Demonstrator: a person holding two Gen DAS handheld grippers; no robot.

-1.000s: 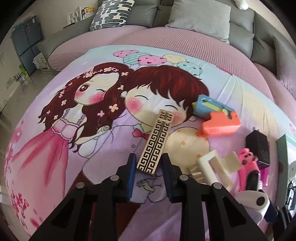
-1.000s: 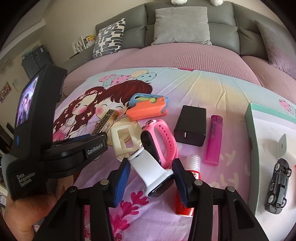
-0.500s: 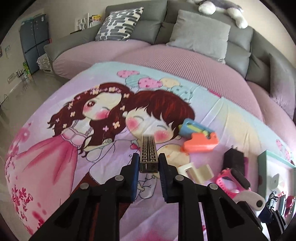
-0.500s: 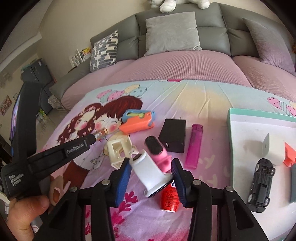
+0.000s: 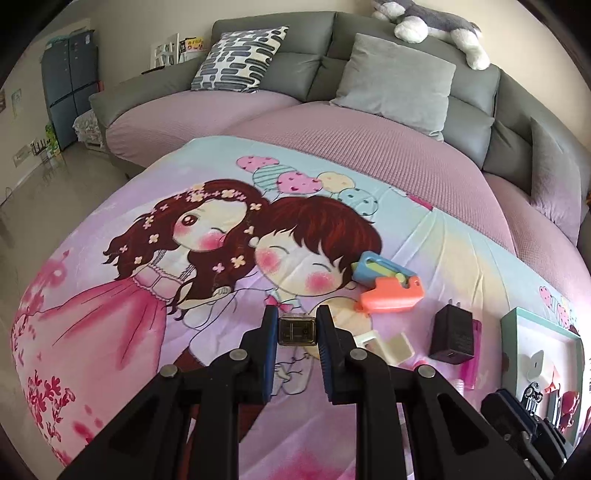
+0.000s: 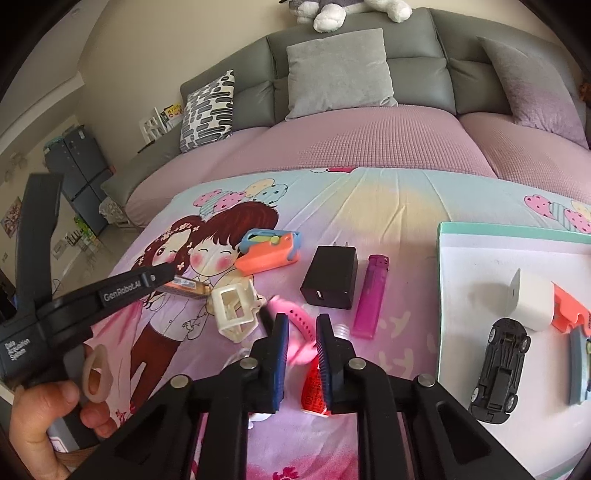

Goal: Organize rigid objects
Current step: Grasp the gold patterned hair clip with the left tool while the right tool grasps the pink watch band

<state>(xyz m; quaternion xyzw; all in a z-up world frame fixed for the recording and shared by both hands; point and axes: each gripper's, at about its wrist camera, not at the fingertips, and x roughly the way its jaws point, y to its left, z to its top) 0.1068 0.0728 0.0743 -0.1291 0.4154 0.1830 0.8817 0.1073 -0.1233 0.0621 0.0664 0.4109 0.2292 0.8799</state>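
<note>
A grey sofa (image 5: pixel 388 96) runs along the far side, its seat under a pink cover, with a patterned cushion (image 5: pixel 240 59) and a plain grey cushion (image 5: pixel 397 79) against the backrest and a plush toy (image 5: pixel 432 26) on top. Over the near seat lies a cartoon-print sheet (image 5: pixel 147 295) carrying the loose things. At the right sits a white tray with a teal rim (image 6: pixel 480 230) holding a black toy car (image 6: pixel 500 363), a white block (image 6: pixel 532 299), an orange piece (image 6: pixel 570 306) and a blue piece at the edge.

On the sheet, from far to near: an orange-and-blue toy (image 6: pixel 267 247), a black charger (image 6: pixel 330 277), a purple lighter (image 6: pixel 371 297) just right of it, a cream frame-shaped piece (image 6: pixel 236 306), a pink watch band (image 6: pixel 299 328) and a red-labelled tube (image 6: pixel 314 384).

The left claw (image 5: pixel 296 328) is closed on a small gold patterned lighter (image 5: pixel 296 329), lifted clear of the sheet and seen end-on — from the right wrist view it sticks out level from the claw tip (image 6: pixel 188 286), above the sheet's printed figures. A hand (image 6: pixel 40 417) grips that tool at the lower left.

The right claw (image 6: pixel 301 332) has just been closing and its jaws now stand narrow; the blurred pink band shows between them, but whether the pads pinch it I cannot tell — the picture is smeared there.
</note>
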